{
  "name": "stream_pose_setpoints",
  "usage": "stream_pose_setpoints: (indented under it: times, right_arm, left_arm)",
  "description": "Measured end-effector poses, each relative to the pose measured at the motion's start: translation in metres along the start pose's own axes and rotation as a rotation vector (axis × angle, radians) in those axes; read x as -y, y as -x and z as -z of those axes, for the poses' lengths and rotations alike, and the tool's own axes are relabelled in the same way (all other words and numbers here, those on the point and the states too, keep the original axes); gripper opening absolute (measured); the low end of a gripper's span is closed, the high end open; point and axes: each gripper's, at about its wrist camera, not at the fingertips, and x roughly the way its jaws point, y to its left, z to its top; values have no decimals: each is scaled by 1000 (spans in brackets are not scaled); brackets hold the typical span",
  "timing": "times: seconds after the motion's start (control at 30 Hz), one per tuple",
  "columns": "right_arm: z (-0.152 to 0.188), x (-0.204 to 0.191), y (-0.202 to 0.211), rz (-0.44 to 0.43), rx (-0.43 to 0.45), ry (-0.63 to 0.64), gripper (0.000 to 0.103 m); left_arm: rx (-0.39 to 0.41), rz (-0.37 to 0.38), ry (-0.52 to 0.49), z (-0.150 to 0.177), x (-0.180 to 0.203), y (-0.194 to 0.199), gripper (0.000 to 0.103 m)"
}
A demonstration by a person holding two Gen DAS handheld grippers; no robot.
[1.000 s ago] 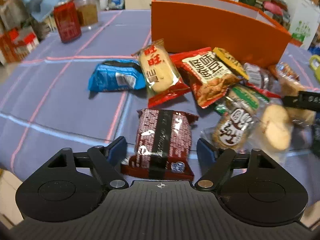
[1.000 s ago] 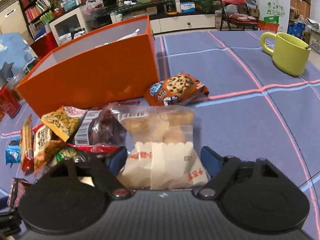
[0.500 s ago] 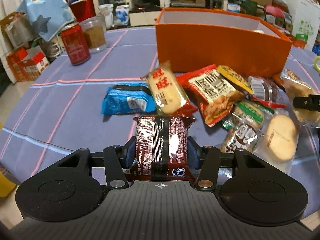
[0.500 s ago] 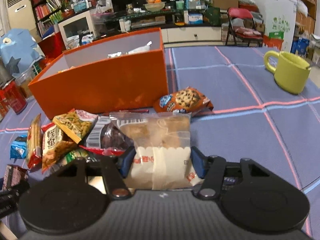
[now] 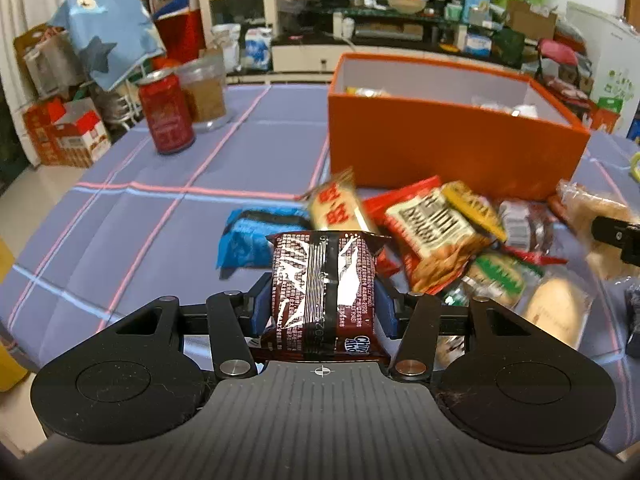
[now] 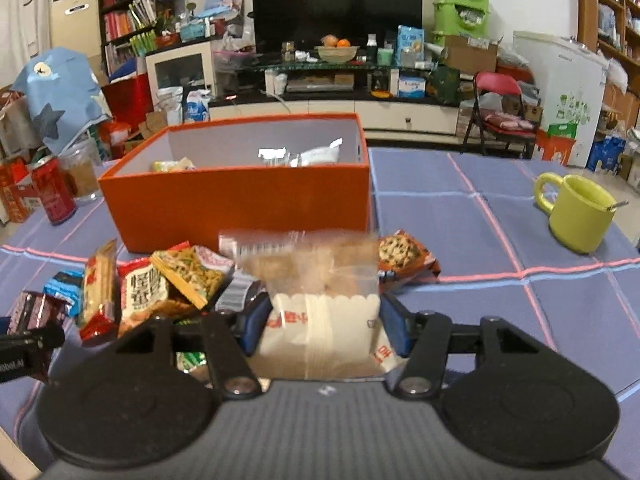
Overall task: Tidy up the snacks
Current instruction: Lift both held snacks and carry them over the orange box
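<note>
My left gripper (image 5: 322, 304) is shut on a dark brown cookie packet (image 5: 324, 280) and holds it above the table. My right gripper (image 6: 322, 316) is shut on a clear-and-white pastry bag (image 6: 320, 300), also lifted. An open orange box (image 5: 452, 152) stands behind the snack pile, with a few snacks inside; it also shows in the right wrist view (image 6: 240, 200). Loose snacks lie in front of it: a blue packet (image 5: 252, 236), a rice cracker pack (image 5: 336, 208), a red peanut bag (image 5: 432, 232) and a chocolate-chip cookie pack (image 6: 404, 256).
A red can (image 5: 166, 116) and a glass jar (image 5: 204, 94) stand at the table's far left. A green mug (image 6: 576, 212) stands at the right. The table has a purple checked cloth (image 5: 120, 220). Room clutter lies beyond the table.
Both grippers closed on their snacks, the left on the brown packet and the right on the pastry bag, and rose from the table. The box interior has come into view.
</note>
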Motion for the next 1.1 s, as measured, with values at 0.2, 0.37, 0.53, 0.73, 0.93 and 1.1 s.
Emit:
stream_pose_setpoints:
  times: [0.2,0.37,0.53,0.73,0.93,1.1]
  right_arm:
    - [-5,-12,6,1,6,21,54]
    - [-3,3,-1,-80,-76,-46,53]
    - [-4,-4,20,-127,11,3,53]
    - [-1,-29,41,-105,114,129,53]
    - [-4,-33,40,-64,122,147,53]
    - [-4,-32,42,-69,116,131,53]
  left_arm:
    - [40,8,-1,-9,8,7,35]
    - [14,8,5,-6,7,2,35]
    - [20,12,7,-6,4,3,35]
    - [28,17,-6,-6,7,5,35]
    - [28,-2,-10,-7,10,3,35]
    - [26,-10,-13,-8,17,3,35]
